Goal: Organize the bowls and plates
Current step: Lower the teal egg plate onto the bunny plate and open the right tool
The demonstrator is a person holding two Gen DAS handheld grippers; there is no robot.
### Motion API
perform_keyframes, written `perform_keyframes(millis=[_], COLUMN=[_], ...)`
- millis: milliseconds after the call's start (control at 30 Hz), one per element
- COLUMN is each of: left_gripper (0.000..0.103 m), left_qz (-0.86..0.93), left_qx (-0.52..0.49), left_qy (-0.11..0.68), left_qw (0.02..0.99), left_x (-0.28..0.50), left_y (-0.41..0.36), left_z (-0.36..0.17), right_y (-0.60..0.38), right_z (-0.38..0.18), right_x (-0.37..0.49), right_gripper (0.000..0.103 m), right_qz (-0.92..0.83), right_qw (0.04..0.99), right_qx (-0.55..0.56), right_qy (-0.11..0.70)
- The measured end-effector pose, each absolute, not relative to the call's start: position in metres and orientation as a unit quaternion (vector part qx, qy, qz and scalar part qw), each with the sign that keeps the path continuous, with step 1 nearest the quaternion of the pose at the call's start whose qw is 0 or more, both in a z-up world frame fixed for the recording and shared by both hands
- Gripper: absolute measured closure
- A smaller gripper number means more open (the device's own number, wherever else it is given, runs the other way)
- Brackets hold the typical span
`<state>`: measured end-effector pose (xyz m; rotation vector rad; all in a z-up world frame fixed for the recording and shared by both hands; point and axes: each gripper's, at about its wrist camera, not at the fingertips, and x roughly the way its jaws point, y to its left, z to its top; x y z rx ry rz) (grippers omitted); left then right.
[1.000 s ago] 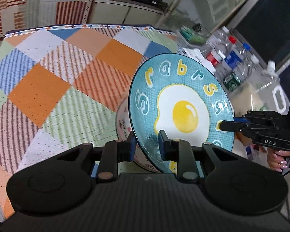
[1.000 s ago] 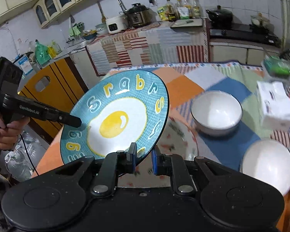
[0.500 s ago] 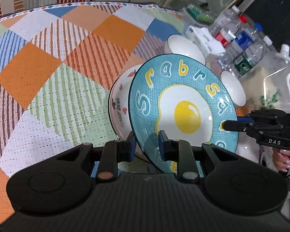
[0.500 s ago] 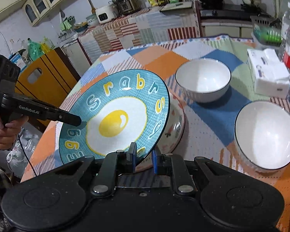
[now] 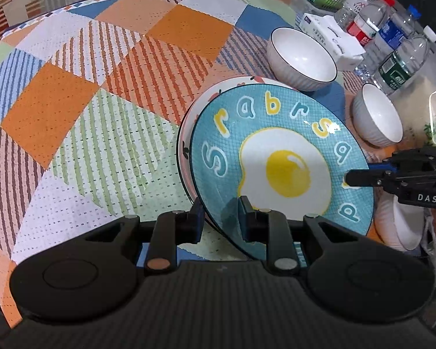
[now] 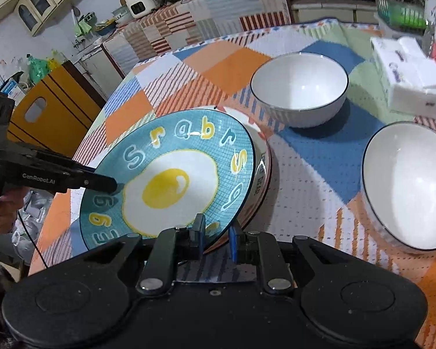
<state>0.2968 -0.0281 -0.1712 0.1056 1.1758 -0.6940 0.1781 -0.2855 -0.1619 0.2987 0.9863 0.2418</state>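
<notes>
A blue plate with a fried-egg picture [image 5: 279, 157] [image 6: 171, 180] is held tilted, low over a white patterned plate [image 5: 186, 128] [image 6: 261, 168] on the table. My left gripper [image 5: 219, 218] is shut on its near rim, and my right gripper [image 6: 216, 234] is shut on the opposite rim. Each gripper shows in the other's view, the right in the left wrist view [image 5: 363, 177] and the left in the right wrist view [image 6: 101, 184]. Two white bowls [image 6: 299, 87] [image 6: 409, 183] stand to the right on the table.
A checked tablecloth [image 5: 87, 101] covers the table. A tissue pack [image 6: 407, 72] and several plastic bottles [image 5: 392, 43] stand at the far right edge. A green basket [image 6: 401, 11] is behind them. A yellow cabinet [image 6: 49, 110] stands beyond the table's left side.
Both grippers have lowered the blue plate toward the patterned plate and tipped it flatter. The bowls have come into the left wrist view.
</notes>
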Motion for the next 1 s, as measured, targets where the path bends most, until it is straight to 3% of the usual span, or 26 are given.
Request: perform_keyframes(millis=[433, 1000], left_gripper=[0.08, 0.08], left_qz=[-0.292, -0.267], left_qx=[0.063, 0.059], left_qy=[0.555, 0.572], left_qw=[0.777, 0.774], left_x=[0.297, 0.298], left_y=[-0.036, -0.04], left_z=[-0.183, -0.183], right_y=[-0.272, -0.224], right_z=[-0.16, -0.165], right_x=[0.185, 0.199], right_gripper=[0.079, 0.063], right_qz=[0.089, 0.007], right_qw=[0.859, 0.861], right_qx=[0.113, -0.05], right_qy=[0.491, 0.506])
